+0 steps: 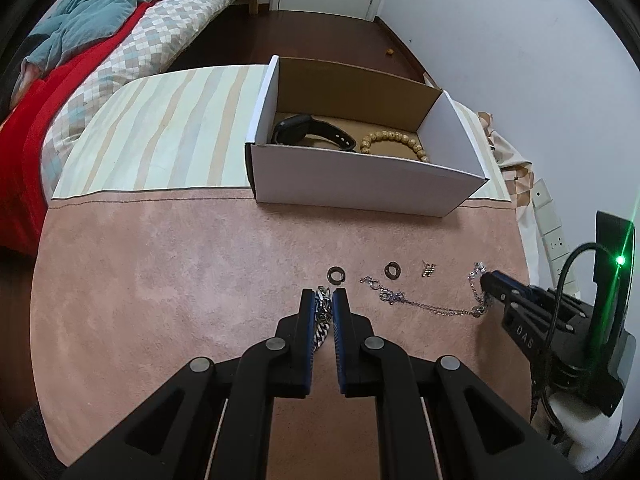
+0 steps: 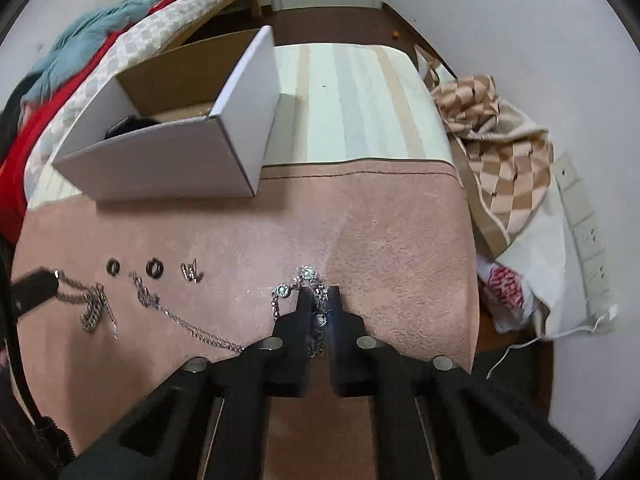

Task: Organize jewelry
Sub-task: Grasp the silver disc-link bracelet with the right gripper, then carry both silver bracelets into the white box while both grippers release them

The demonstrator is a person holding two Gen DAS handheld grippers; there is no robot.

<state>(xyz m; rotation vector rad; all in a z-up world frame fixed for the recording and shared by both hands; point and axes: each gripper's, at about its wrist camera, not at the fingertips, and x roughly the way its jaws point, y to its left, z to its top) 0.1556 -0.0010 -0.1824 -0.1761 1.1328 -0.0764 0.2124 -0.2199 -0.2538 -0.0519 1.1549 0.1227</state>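
My left gripper (image 1: 323,295) is shut on a chunky silver chain bracelet (image 1: 323,320) lying on the pink cloth; it also shows in the right wrist view (image 2: 94,308). My right gripper (image 2: 319,291) is shut on a silver bracelet with pale stones (image 2: 308,276), resting on the cloth; it shows at the right of the left wrist view (image 1: 486,280). Between them lie a thin silver chain (image 1: 416,303), two dark rings (image 1: 337,273) (image 1: 392,269) and a small silver earring (image 1: 429,270). The white cardboard box (image 1: 360,176) holds a black watch (image 1: 312,130) and a wooden bead bracelet (image 1: 394,142).
The pink cloth (image 1: 180,272) covers the near part of a striped cushion (image 1: 168,128). A bed with red and teal bedding (image 1: 80,40) lies to the left. A checked cloth (image 2: 496,132) and a power strip (image 2: 584,224) sit at the right, by the wall.
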